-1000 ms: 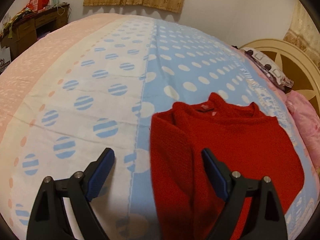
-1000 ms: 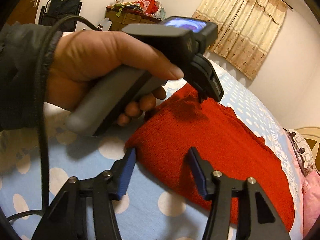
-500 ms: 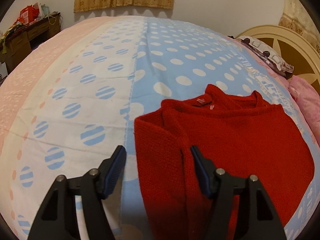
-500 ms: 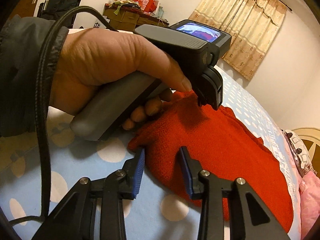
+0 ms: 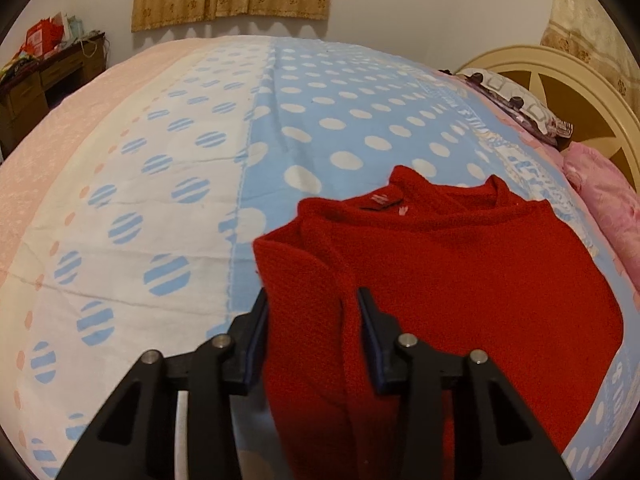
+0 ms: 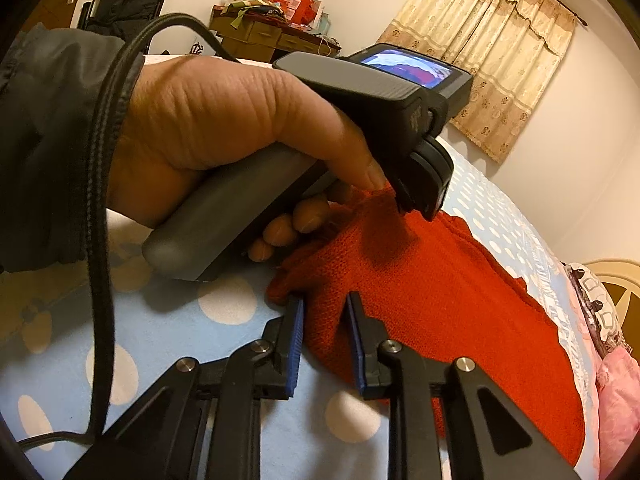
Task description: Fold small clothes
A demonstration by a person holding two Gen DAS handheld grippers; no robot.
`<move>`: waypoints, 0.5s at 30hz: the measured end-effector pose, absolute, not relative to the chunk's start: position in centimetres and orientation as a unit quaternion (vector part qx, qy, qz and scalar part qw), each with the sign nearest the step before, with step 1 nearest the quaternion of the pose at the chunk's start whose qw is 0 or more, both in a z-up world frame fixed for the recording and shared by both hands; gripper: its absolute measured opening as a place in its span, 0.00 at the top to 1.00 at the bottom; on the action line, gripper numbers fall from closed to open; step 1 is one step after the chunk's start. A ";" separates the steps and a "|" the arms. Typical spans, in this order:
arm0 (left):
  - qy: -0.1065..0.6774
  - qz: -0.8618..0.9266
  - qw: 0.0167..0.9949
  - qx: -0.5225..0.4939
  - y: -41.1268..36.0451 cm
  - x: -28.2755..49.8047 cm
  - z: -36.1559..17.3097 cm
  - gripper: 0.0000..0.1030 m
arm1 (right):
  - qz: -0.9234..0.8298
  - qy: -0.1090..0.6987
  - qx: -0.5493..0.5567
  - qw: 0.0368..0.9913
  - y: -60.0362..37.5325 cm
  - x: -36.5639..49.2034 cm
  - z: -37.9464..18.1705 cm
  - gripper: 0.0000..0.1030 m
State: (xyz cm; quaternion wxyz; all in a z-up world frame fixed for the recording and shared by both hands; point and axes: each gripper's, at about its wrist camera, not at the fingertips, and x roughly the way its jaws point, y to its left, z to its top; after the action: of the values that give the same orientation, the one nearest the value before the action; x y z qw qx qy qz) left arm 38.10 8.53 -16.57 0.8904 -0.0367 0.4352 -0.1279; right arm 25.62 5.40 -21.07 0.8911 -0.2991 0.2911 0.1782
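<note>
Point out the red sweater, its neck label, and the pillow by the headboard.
red sweater [image 5: 460, 280], left wrist view, chest panel.
neck label [image 5: 380, 199], left wrist view, label's middle.
pillow [image 5: 520, 106], left wrist view, patterned top.
</note>
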 end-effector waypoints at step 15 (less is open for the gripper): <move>0.438 -0.169 0.878 -0.098 10.0 38.4 -16.3 0.84 | 0.197 0.294 -0.264 0.897 3.6 25.6 -19.9 0.90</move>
State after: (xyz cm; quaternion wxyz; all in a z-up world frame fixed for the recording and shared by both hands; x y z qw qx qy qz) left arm 38.42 9.95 -16.27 0.8777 -0.0982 0.4377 -0.1688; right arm 25.63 3.58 -19.89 0.8973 -0.2644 0.2940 0.1965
